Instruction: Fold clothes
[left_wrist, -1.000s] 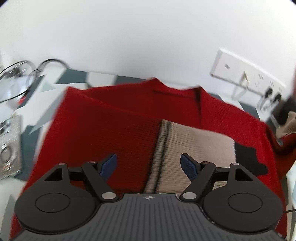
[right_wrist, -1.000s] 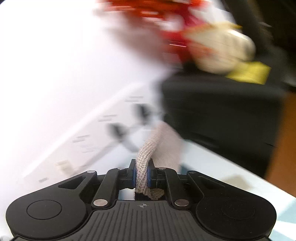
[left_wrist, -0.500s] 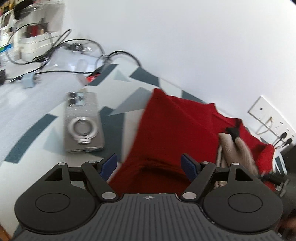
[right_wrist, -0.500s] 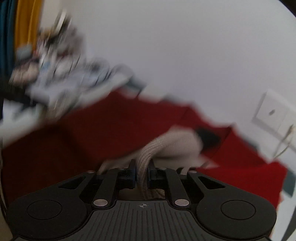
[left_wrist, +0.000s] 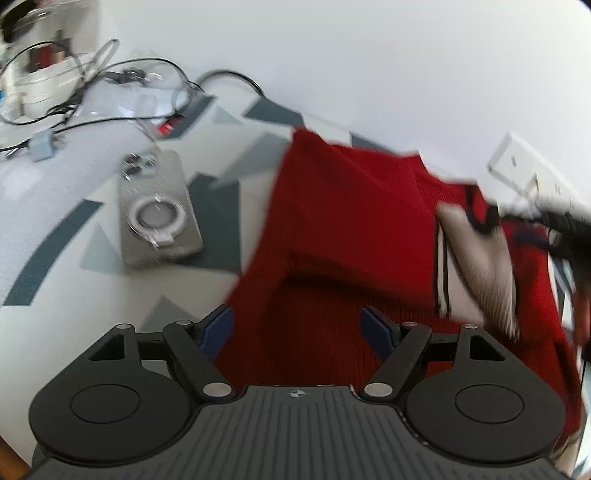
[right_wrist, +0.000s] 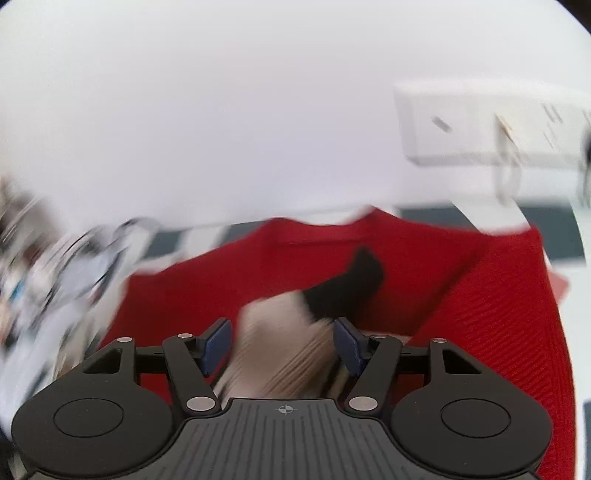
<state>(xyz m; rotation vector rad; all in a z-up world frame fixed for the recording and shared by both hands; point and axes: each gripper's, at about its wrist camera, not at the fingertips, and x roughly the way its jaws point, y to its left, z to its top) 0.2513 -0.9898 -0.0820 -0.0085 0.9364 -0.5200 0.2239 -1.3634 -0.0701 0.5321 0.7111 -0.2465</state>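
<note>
A red knit sweater (left_wrist: 354, 229) lies spread on the patterned table, with a beige ribbed sleeve end trimmed in black (left_wrist: 480, 258) lying on it at the right. My left gripper (left_wrist: 297, 325) is open and empty above the sweater's near left part. In the right wrist view the sweater (right_wrist: 461, 314) fills the lower half. My right gripper (right_wrist: 282, 341) is open, with the beige and black sleeve end (right_wrist: 291, 343) lying loose between its blue pads (right_wrist: 218, 341). The right gripper also shows blurred in the left wrist view at the far right.
A phone with a ring holder (left_wrist: 157, 214) lies on the grey and white patterned table (left_wrist: 92, 288) left of the sweater. Cables and a charger (left_wrist: 110, 92) lie at the back left. A white wall socket strip (right_wrist: 480, 125) with plugs sits on the wall behind.
My right gripper has opened and let go of the beige sleeve end, which now rests on the red sweater. My left gripper stayed open and shifted slightly toward the sweater.
</note>
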